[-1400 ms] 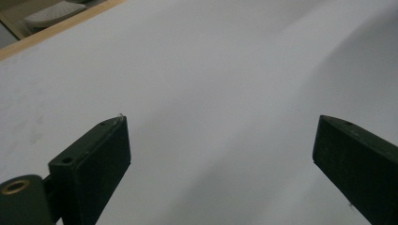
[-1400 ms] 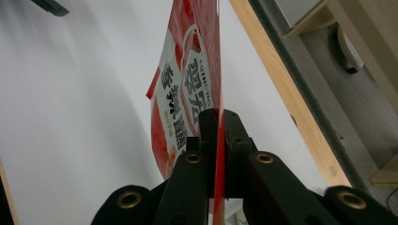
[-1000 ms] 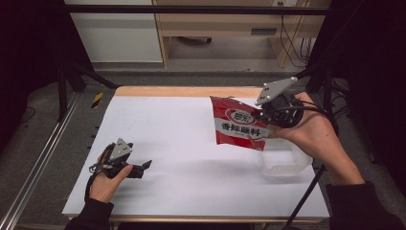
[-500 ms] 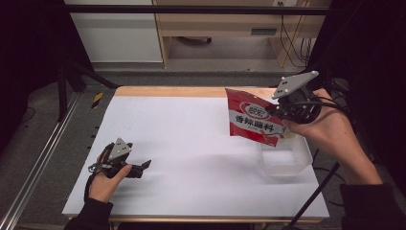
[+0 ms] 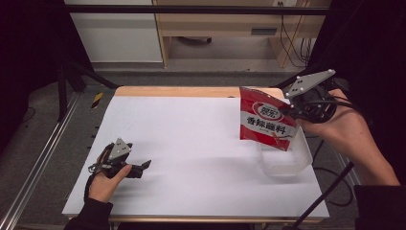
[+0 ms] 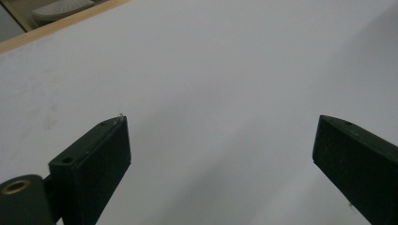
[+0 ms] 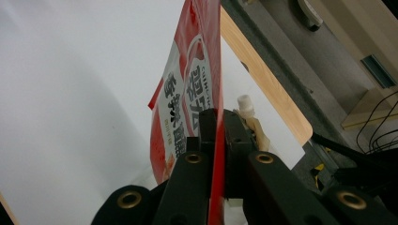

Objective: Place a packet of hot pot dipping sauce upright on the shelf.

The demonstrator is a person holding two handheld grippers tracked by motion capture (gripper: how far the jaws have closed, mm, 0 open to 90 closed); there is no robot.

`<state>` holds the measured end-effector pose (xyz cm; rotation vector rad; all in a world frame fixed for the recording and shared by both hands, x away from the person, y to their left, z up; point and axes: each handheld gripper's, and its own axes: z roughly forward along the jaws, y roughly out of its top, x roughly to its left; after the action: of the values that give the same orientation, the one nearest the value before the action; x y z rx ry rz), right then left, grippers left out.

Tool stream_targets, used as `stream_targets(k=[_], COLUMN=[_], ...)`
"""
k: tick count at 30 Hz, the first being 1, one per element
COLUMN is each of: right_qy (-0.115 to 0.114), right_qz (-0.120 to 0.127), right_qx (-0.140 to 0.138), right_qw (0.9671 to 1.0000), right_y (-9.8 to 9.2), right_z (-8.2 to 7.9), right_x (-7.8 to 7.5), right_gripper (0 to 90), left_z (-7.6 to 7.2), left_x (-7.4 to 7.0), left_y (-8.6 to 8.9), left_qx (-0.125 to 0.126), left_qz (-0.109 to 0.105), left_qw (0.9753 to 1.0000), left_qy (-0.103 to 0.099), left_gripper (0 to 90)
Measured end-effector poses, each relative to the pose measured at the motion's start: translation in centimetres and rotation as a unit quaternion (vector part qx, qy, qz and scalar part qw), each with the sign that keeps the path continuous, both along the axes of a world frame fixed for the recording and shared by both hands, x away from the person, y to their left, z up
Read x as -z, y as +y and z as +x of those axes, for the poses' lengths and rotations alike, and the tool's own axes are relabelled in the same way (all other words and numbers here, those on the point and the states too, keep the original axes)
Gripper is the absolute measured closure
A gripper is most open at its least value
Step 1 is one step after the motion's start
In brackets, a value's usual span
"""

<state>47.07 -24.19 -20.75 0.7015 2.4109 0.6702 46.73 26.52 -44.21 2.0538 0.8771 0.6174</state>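
A red snack packet [image 5: 265, 122] with white Chinese lettering hangs in the air at the table's right, held by its right edge in my right gripper [image 5: 292, 111]. In the right gripper view the two jaws are pressed flat on the packet [image 7: 187, 93]. Just below it stands a clear plastic container [image 5: 283, 160] on the white tabletop [image 5: 191, 134]; the packet's lower edge overlaps its rim. My left gripper [image 5: 143, 166] rests low at the front left, a hand around it. Its jaws stand wide apart over bare tabletop [image 6: 216, 93] in the left gripper view.
A wooden strip [image 5: 177, 91] edges the table's far side. Beyond it are a white cabinet [image 5: 115, 28] and a wooden shelf unit with cables [image 5: 287, 33]. A metal rail [image 5: 38, 163] runs along the left of the table.
My right gripper has carried the packet to the right and turned it more upright, so it now hangs over the clear container. The left gripper has stayed put.
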Motion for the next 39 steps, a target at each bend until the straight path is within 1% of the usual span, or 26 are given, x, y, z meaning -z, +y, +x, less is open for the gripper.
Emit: stream_targets(k=[6, 8, 11, 13, 14, 17, 21, 26, 32, 39], right_qy=[0.002, 0.003, 0.004, 0.004, 0.007, 0.009, 0.016, 0.024, 0.026, 0.031], right_qz=[-0.005, -0.004, 0.0, -0.001, -0.003, -0.002, 0.001, 0.005, 0.004, 0.01], right_qx=[0.014, 0.017, 0.027, 0.029, 0.033, 0.04, 0.047, 0.051, 0.056, 0.056], right_qw=[0.9999, 0.9998, 0.9996, 0.9996, 0.9994, 0.9992, 0.9988, 0.9984, 0.9981, 0.9979], right_y=[-1.3, -1.6, -2.8, -3.1, -3.6, -4.2, -5.0, -5.5, -5.9, -6.1], right_z=[-0.1, -0.1, -0.4, -0.5, -0.6, -0.7, -0.4, -0.1, 0.0, 0.4], right_x=[0.3, 0.3, 0.5, 0.6, 0.8, 1.1, 1.8, 2.6, 3.2, 4.0], right_gripper=[89.6, 89.7, 89.7, 89.7, 89.7, 89.6, 89.6, 89.6, 89.6, 89.6], left_z=[0.1, 0.1, 0.1, 0.1, 0.1, 0.1, 0.1, 0.1, 0.0, 0.0], left_x=[0.1, 0.1, 0.1, 0.1, 0.1, 0.1, 0.1, 0.1, 0.0, 0.0], left_y=[0.1, 0.1, 0.1, 0.1, 0.1, 0.1, 0.1, 0.2, 0.1, 0.0], left_qx=[0.0, 0.0, -0.001, -0.001, -0.001, -0.001, 0.0, -0.001, 0.002, 0.004], left_qz=[0.0, 0.0, 0.0, -0.001, 0.0, 0.0, -0.001, -0.002, -0.002, -0.001], left_qw=[1.0, 1.0, 1.0, 1.0, 1.0, 1.0, 1.0, 1.0, 1.0, 1.0], left_qy=[0.003, 0.003, 0.004, 0.004, 0.004, 0.005, 0.005, 0.005, 0.002, 0.003], left_gripper=[4.6, 4.7, 4.7, 4.6, 4.6, 4.6, 4.7, 4.7, 4.7, 4.7])
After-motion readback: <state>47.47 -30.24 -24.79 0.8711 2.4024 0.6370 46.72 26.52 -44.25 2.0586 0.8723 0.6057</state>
